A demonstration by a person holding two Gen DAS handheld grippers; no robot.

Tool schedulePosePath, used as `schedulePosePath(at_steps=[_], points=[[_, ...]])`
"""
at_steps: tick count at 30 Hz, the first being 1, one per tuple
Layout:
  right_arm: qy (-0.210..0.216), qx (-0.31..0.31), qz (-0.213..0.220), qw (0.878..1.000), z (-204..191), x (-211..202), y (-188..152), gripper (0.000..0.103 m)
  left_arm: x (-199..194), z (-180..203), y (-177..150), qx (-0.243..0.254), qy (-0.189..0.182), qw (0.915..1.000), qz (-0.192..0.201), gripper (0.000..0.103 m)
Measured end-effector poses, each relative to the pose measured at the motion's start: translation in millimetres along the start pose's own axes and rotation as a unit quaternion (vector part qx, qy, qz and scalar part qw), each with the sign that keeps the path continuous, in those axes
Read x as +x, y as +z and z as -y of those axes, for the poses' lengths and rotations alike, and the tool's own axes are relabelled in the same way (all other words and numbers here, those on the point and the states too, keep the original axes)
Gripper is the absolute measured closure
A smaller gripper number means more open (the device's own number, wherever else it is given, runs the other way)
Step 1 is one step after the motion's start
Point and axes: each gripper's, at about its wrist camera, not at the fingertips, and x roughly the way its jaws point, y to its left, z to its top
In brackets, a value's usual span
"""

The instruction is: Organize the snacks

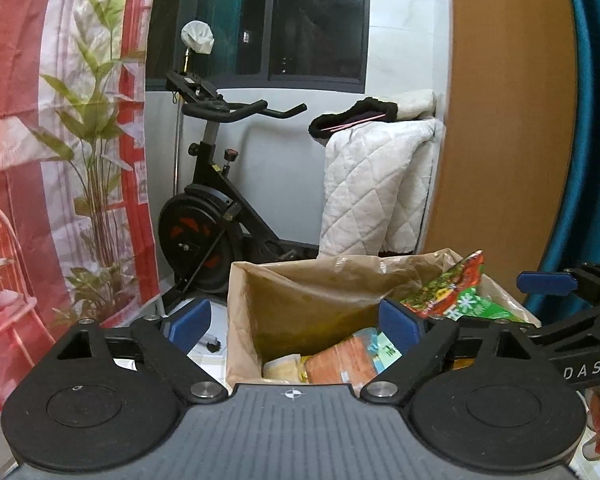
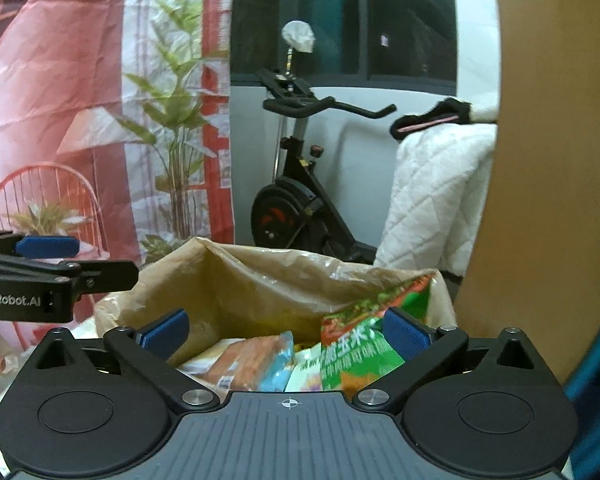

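A brown paper bag (image 1: 300, 292) stands open in front of both grippers; it also shows in the right wrist view (image 2: 260, 280). Inside lie several snack packs: an orange pack (image 1: 340, 364), a green and red pack (image 1: 456, 296) leaning at the right wall, and a pale yellow pack (image 1: 280, 368). The right wrist view shows the green pack (image 2: 360, 344) and the orange pack (image 2: 248, 360). My left gripper (image 1: 296, 326) is open and empty above the bag's near edge. My right gripper (image 2: 286, 332) is open and empty over the bag, close to the green pack.
An exercise bike (image 1: 216, 208) stands behind the bag by a window. A white quilt (image 1: 372, 184) hangs to its right, next to a wooden panel (image 1: 508, 120). A printed plant curtain (image 1: 60, 160) hangs at the left.
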Motion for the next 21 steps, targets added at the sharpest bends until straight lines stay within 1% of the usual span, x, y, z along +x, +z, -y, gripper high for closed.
schedulePosePath(at_steps=[3, 10, 15, 21], points=[[-0.004, 0.013, 0.006, 1.000, 2.8, -19.2, -4.6, 0.001, -17.4, 7.9, 1.3, 0.008, -0.001, 1.0000, 0.003, 0.010], [-0.009, 0.042, 0.020, 0.999, 9.1, -60.5, -18.4, 0.001, -51.7, 28.6, 0.4, 0.026, 0.014, 0.9994, 0.016, 0.008], [-0.010, 0.057, 0.024, 0.998, 13.4, -82.0, -24.0, 0.001, -71.5, 35.6, -0.8, 0.017, 0.016, 0.9994, 0.024, 0.007], [-0.010, 0.065, 0.024, 0.998, 16.4, -94.6, -30.4, 0.001, -80.7, 38.1, -6.4, 0.001, 0.018, 0.9996, 0.024, 0.006]])
